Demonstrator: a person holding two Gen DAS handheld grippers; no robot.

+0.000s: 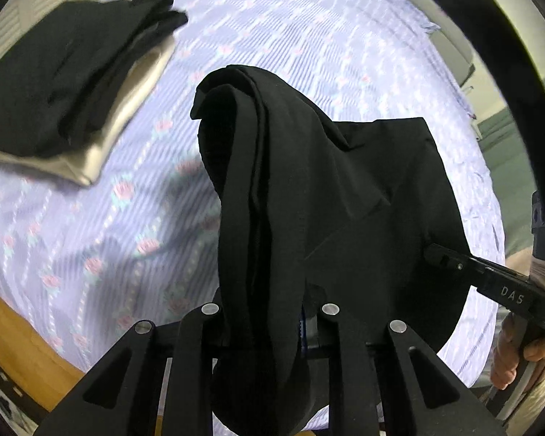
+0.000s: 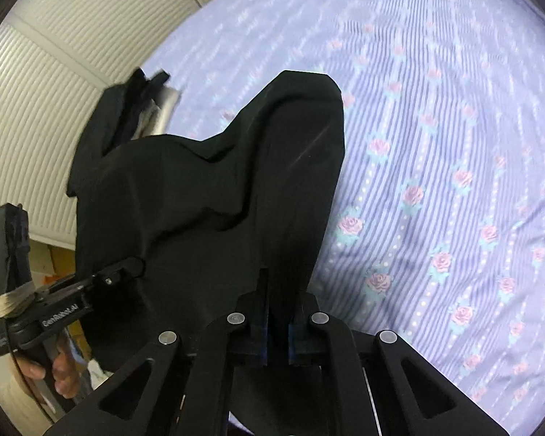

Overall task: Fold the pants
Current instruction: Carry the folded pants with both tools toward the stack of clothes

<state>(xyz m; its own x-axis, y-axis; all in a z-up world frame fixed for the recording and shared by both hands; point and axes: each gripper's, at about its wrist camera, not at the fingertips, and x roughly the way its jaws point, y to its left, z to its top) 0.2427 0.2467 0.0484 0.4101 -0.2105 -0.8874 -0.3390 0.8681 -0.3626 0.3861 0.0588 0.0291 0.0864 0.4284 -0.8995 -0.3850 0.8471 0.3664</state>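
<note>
Left wrist view: my left tongs point steeply down, clamped on the pants; my right tongs clamp them too, above the bed.

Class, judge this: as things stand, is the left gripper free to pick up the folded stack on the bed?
Probably not: the left gripper is shut on the black pants, which hang between it and the folded stack.
</note>
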